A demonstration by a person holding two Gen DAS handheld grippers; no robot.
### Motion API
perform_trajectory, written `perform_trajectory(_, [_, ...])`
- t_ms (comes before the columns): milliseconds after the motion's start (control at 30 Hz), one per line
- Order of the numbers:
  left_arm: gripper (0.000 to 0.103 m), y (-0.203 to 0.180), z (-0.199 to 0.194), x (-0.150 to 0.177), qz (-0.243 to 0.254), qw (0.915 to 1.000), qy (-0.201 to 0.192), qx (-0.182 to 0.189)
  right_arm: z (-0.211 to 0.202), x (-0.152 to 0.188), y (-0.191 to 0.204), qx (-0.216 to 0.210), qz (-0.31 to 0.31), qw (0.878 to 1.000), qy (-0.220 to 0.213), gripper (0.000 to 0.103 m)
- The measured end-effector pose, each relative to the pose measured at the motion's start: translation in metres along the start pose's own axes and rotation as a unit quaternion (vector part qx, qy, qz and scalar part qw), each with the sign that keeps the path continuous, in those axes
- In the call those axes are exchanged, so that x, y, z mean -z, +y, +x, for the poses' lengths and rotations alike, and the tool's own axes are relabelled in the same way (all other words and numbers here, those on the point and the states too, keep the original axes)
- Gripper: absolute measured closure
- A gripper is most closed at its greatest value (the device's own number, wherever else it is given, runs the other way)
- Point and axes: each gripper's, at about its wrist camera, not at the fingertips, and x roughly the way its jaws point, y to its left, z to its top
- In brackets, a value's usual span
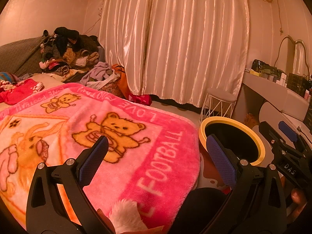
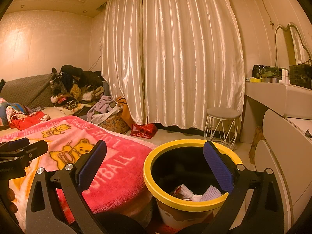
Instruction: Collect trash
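Note:
A trash bin with a yellow rim stands on the floor beside the bed; it also shows in the left wrist view. Inside it lie pieces of trash: a white tissue wad and a purple wrapper. My right gripper is open and empty, just above and in front of the bin's mouth. My left gripper is open and empty, over the corner of the pink bear blanket. A white fluffy item lies on the blanket below the left gripper.
The bed holds a pile of clothes at its far end. A basket of laundry and a red bag sit by the curtain. A wire stool and a vanity desk stand at the right.

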Motion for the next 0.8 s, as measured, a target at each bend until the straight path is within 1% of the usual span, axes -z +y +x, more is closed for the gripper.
perform_trajectory(100, [0.011,0.0,0.0,0.0,-0.002,1.0,0.003,-0.001,0.001,0.0,0.002,-0.002,-0.002,1.0,-0.001,0.006])
perform_trajectory(267, [0.011,0.006,-0.001,-0.001,-0.012,0.9998,0.007,-0.013,0.003,-0.001,0.005,-0.01,0.0,1.0,0.005,0.006])
perform_trajectory(333, [0.011,0.015,-0.003,-0.003,-0.028,0.9994,0.011,-0.015,0.007,-0.008,0.011,-0.033,0.004,0.999,0.011,0.006])
perform_trajectory(367, [0.011,0.026,-0.005,-0.005,-0.045,0.9986,0.013,-0.025,0.009,-0.012,0.015,-0.042,0.004,0.999,0.012,0.006])
perform_trajectory(433, [0.011,0.046,-0.009,-0.006,-0.072,0.9965,0.02,-0.038,0.014,-0.024,0.034,-0.079,-0.001,0.997,0.015,0.006])
perform_trajectory(467, [0.011,0.061,-0.014,-0.006,-0.091,0.9944,0.021,-0.049,0.019,-0.03,0.05,-0.105,-0.006,0.994,0.018,0.006])
perform_trajectory(533, [0.011,0.1,-0.023,-0.004,-0.128,0.9876,0.028,-0.087,0.029,-0.041,0.081,-0.15,-0.017,0.988,0.029,0.006])
perform_trajectory(567, [0.011,0.125,-0.029,-0.001,-0.153,0.981,0.034,-0.115,0.035,-0.045,0.1,-0.177,-0.023,0.983,0.038,0.006])
perform_trajectory(600, [0.011,0.155,-0.035,0.005,-0.18,0.9702,0.042,-0.158,0.044,-0.048,0.135,-0.222,-0.036,0.973,0.06,0.006])
perform_trajectory(633, [0.011,0.185,-0.043,0.012,-0.202,0.9549,0.051,-0.212,0.05,-0.048,0.16,-0.254,-0.045,0.963,0.079,0.006])
perform_trajectory(667, [0.011,0.206,-0.047,0.018,-0.215,0.9432,0.06,-0.247,0.06,-0.044,0.195,-0.292,-0.057,0.948,0.112,0.006])
perform_trajectory(700, [0.011,0.236,-0.054,0.03,-0.235,0.9225,0.08,-0.296,0.068,-0.04,0.219,-0.315,-0.065,0.937,0.14,0.006])
perform_trajectory(733, [0.011,0.259,-0.06,0.041,-0.254,0.9056,0.093,-0.326,0.078,-0.032,0.25,-0.343,-0.07,0.92,0.178,0.006])
perform_trajectory(767, [0.011,0.283,-0.067,0.054,-0.277,0.8877,0.102,-0.354,0.086,-0.021,0.277,-0.361,-0.076,0.905,0.213,0.006])
perform_trajectory(800, [0.011,0.306,-0.074,0.067,-0.293,0.8682,0.112,-0.384,0.095,0.001,0.319,-0.379,-0.094,0.883,0.262,0.006])
